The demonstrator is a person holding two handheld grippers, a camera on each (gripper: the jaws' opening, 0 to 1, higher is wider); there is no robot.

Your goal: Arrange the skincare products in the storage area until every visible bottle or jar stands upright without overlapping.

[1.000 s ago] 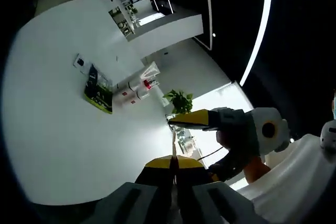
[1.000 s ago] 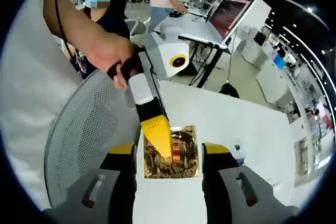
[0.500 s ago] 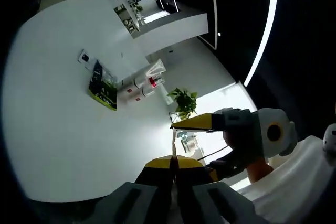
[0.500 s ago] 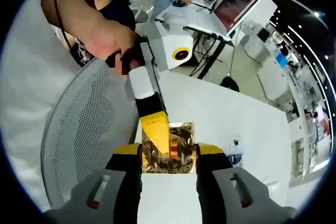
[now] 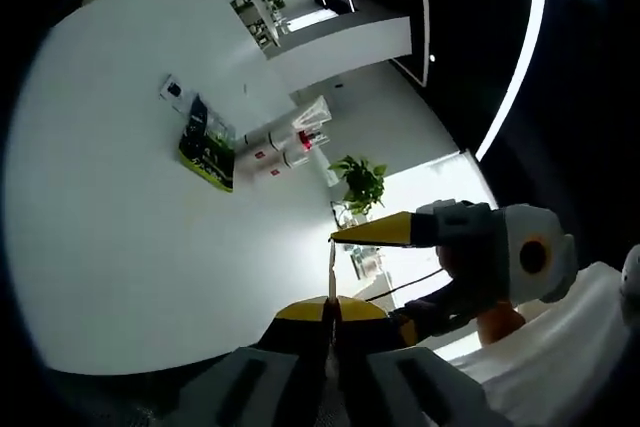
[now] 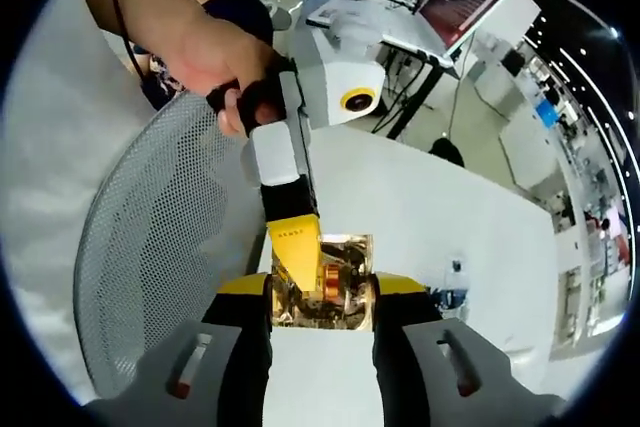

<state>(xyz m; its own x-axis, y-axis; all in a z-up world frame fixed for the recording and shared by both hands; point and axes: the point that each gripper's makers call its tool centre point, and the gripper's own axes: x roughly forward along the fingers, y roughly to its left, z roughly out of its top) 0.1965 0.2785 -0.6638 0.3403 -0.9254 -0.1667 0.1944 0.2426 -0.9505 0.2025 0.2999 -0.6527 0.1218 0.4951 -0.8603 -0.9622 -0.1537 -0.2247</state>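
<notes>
I have the gold foil sachet [image 6: 322, 295] pinched between both tongs, my left gripper [image 6: 300, 267] clamping its 12 o'clock edge, my right gripper [image 6: 320, 292] closed on its sides, above the white table [image 6: 440, 217]; next I judge it needs setting down among the bottles [image 5: 290, 152] at 11 o'clock.

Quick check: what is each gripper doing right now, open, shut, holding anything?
Left gripper: shut on the thin edge of the gold packet.
Right gripper: shut on the gold packet's sides.
</notes>
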